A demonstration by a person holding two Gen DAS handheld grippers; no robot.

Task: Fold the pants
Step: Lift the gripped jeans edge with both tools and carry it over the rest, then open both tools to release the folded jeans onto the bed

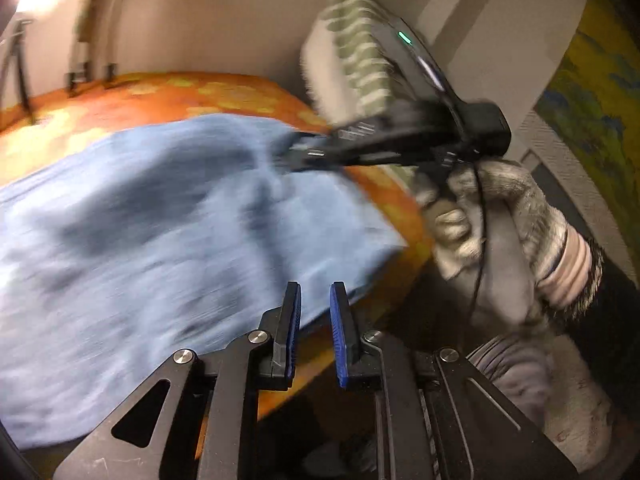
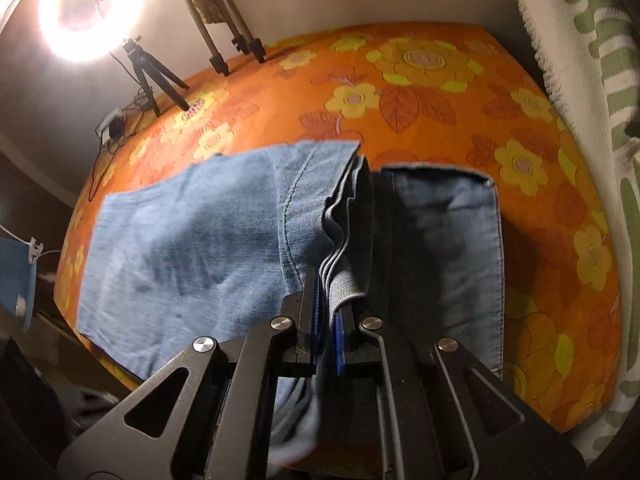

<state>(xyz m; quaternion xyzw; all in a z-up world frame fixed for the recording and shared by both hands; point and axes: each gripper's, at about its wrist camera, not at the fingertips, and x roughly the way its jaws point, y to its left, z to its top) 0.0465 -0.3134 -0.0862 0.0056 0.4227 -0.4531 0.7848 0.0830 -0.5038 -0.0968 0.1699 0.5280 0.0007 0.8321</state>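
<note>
Light blue denim pants (image 2: 180, 240) lie across an orange flowered bed cover (image 2: 420, 92). My right gripper (image 2: 328, 300) is shut on a bunched, layered edge of the pants (image 2: 340, 240) and lifts it off the bed; a flat part (image 2: 448, 240) lies beneath to the right. In the left wrist view the pants (image 1: 160, 240) are blurred, and the right gripper (image 1: 304, 152) shows holding their far edge. My left gripper (image 1: 315, 312) is open and empty, its blue pads (image 1: 340, 332) apart, at the near edge of the pants.
A green-and-white striped cloth (image 2: 592, 80) hangs at the right of the bed. A ring light (image 2: 92, 8) and tripods (image 2: 224, 32) stand at the far left. A gloved hand (image 1: 500, 220) holds the right gripper. The bed edge (image 1: 416, 232) drops off nearby.
</note>
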